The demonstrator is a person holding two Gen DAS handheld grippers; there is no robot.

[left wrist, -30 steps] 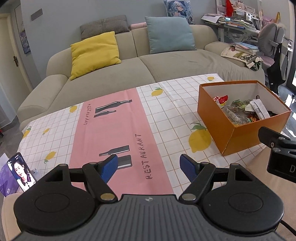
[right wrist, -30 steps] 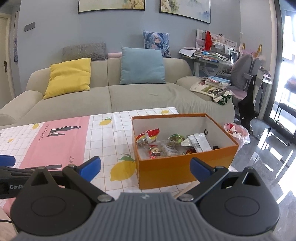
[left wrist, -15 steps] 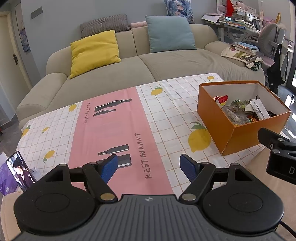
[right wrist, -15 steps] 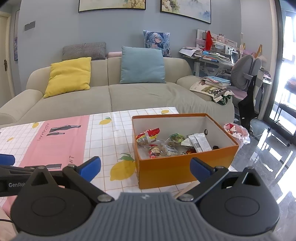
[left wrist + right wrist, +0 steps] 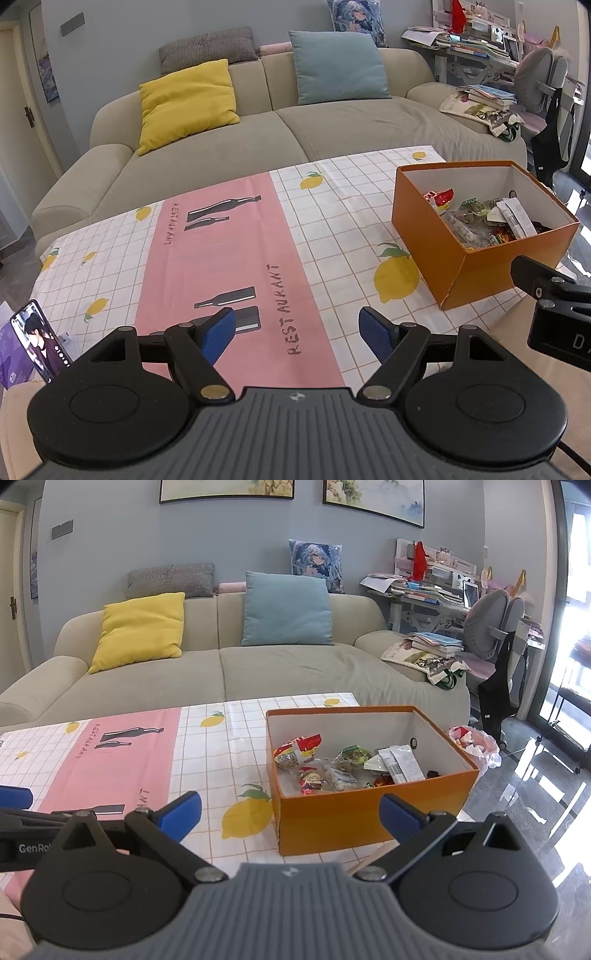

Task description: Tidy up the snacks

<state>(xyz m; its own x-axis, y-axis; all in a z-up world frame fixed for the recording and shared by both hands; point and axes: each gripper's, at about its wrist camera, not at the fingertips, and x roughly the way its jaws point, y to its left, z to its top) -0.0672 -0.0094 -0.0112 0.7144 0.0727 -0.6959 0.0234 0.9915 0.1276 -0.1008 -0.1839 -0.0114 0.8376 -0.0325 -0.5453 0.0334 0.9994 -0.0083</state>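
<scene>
Presently both tools are released and empty. Left gripper (image 5: 297, 330): blue-padded black fingers spread wide apart, nothing between them, hovering above the near part of the table over the pink stripe of the lemon-print checked tablecloth (image 5: 332, 221). Right gripper (image 5: 290, 814): blue pads likewise spread wide, nothing held, raised above the near table edge and pointed at the near wall of the open orange cardboard box (image 5: 369, 818).

Pose: both held level and low, side by side, facing the sofa. The left tool's black frame shows at the left edge of the right wrist view, and the right tool's frame at the right edge of the left wrist view, so the two sit near each other. Neither touches the box or the cloth, as far as can be told.

Task items: the assorted snack packets (image 5: 332, 770) lie inside the box, loose on its floor. Among them are a red-and-white crinkled bag (image 5: 297, 749) leaning at the left wall, a green-topped clear packet (image 5: 352, 755) mid-box, and flat white sachets (image 5: 402, 764) toward the right. Box stands on the right part of the table, beside a printed lemon.

Progress, as a judgement: no snack is visible loose on the cloth in either view; everything seen is already in the box. Gathering looks finished or nearly so. If anything remains, it would be tidying within the box, or items outside the frames, which cannot be checked.

Periphery: a propped smartphone with a lit screen (image 5: 38, 341) at the table's near left corner; a beige sofa (image 5: 258, 147) beyond.
</scene>
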